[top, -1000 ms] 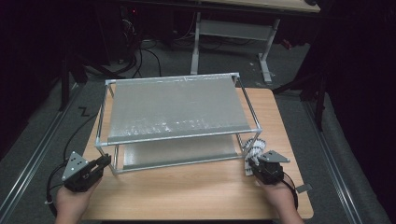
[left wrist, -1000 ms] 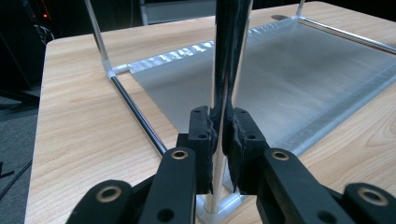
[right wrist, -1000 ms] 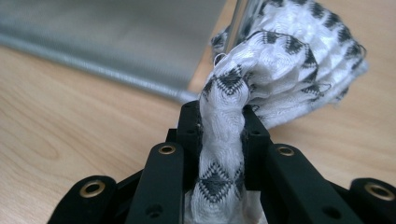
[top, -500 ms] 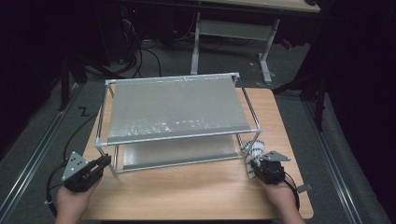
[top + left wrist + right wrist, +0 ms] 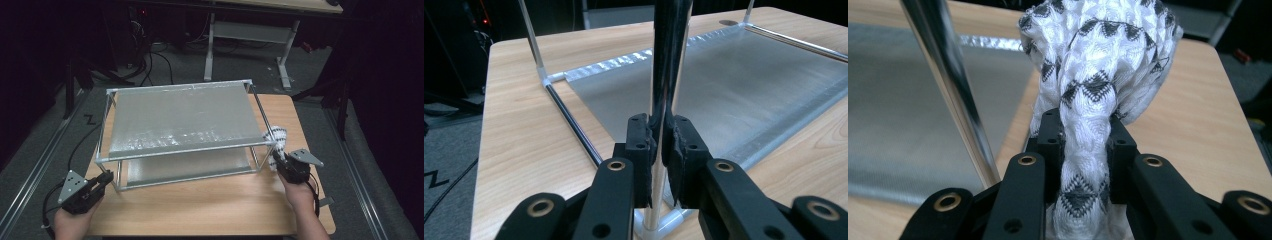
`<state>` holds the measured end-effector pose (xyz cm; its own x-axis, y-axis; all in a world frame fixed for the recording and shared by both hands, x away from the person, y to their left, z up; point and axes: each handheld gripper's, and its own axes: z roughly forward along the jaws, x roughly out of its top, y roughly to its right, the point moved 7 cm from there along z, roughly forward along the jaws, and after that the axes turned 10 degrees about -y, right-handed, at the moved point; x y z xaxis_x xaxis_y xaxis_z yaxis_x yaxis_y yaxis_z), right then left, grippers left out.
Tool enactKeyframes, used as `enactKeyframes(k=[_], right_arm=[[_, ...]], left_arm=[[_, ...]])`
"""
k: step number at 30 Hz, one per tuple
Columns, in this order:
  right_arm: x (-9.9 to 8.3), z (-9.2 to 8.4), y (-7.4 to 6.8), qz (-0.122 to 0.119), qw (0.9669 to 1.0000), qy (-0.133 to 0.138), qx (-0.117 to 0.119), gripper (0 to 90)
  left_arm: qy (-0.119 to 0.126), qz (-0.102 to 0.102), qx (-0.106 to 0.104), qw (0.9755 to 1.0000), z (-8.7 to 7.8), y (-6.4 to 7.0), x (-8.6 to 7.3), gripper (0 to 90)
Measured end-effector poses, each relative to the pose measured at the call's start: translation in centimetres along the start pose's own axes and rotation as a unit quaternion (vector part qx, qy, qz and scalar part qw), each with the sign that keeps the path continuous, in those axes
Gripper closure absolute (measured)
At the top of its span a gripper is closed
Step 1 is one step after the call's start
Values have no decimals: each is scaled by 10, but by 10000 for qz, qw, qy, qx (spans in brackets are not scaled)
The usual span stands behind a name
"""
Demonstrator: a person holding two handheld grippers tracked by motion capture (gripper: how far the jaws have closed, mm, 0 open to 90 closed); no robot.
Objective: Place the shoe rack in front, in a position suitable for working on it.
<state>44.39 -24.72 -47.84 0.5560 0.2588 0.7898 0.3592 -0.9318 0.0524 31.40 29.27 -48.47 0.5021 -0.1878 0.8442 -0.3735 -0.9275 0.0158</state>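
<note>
A: Left gripper (image 5: 659,150) clamped on the rack's near-left corner post (image 5: 669,60), steadying the rack (image 5: 180,120). Right?

B: Right gripper (image 5: 1083,150) pinching the patterned cloth (image 5: 1098,65) at the near-right post (image 5: 948,90); risen slightly since a second ago. Wiping likely under way on that post.
</note>
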Motion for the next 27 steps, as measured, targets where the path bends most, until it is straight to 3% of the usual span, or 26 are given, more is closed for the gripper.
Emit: enactKeyframes(k=[6, 9, 15, 21, 27], right_arm=[[9, 13, -19, -296, 9995, 12, 140, 760], [9, 13, -19, -234, 9994, 43, 241, 761], [5, 11, -9, -149, 9998, -16, 157, 767], [-3, 2, 8, 56, 10000, -36, 36, 767], [-11, -6, 22, 184, 9996, -87, -170, 767]], left_arm=[[-47, 4, 91, 9999, -6, 3, -4, 808], [-222, 40, 93, 9997, -6, 4, -2, 809], [-453, 143, -4, 9989, 2, 11, 6, 809], [-597, 370, -88, 9975, 24, 18, 22, 805], [-372, 125, -28, 9992, 54, 17, 38, 808]])
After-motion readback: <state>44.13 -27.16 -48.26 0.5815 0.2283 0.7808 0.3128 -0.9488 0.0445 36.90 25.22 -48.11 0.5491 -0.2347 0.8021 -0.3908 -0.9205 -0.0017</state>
